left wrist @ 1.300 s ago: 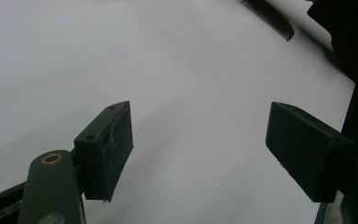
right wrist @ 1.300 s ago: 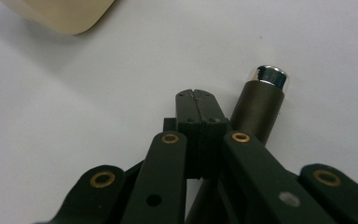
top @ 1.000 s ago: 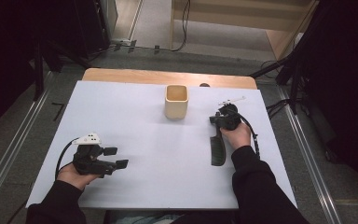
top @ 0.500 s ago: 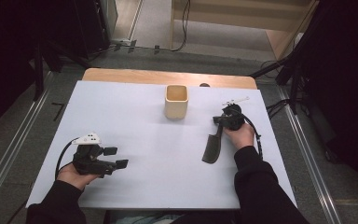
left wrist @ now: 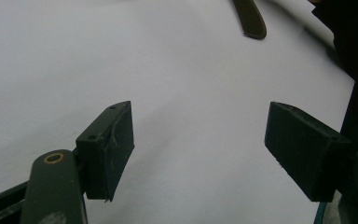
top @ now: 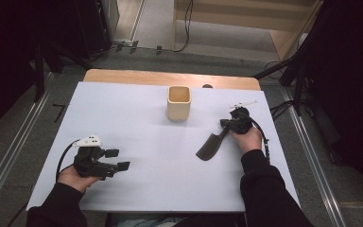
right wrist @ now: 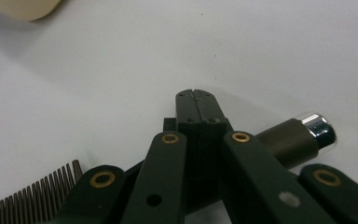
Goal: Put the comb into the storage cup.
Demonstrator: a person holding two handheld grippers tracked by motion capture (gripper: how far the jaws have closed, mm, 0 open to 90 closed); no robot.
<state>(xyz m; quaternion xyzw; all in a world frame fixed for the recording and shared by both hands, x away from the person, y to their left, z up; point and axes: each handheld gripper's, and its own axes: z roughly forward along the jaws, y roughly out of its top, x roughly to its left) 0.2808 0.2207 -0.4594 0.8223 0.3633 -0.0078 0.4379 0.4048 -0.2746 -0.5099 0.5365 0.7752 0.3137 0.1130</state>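
Note:
A dark comb (top: 210,146) hangs from my right gripper (top: 226,126), its broad toothed end slanting down and to the left just above the white table (top: 137,123). In the right gripper view my right gripper (right wrist: 197,100) has its jaws pressed together on the comb, with the comb's teeth (right wrist: 32,200) to the left and its chrome-capped handle (right wrist: 303,135) to the right. My left gripper (top: 118,159) rests near the table's front left, open, with nothing between its pads (left wrist: 107,149). A beige square cup (top: 178,102) stands upright at the back middle.
The wooden tabletop's edge (top: 170,78) shows behind the white sheet. Metal rails and cables run along the floor on both sides. The far tip of the comb (left wrist: 251,18) appears at the top of the left gripper view.
The comb's free end has swung from pointing straight toward the person to slanting down-left, with the right hand shifting slightly. The left gripper has stayed put.

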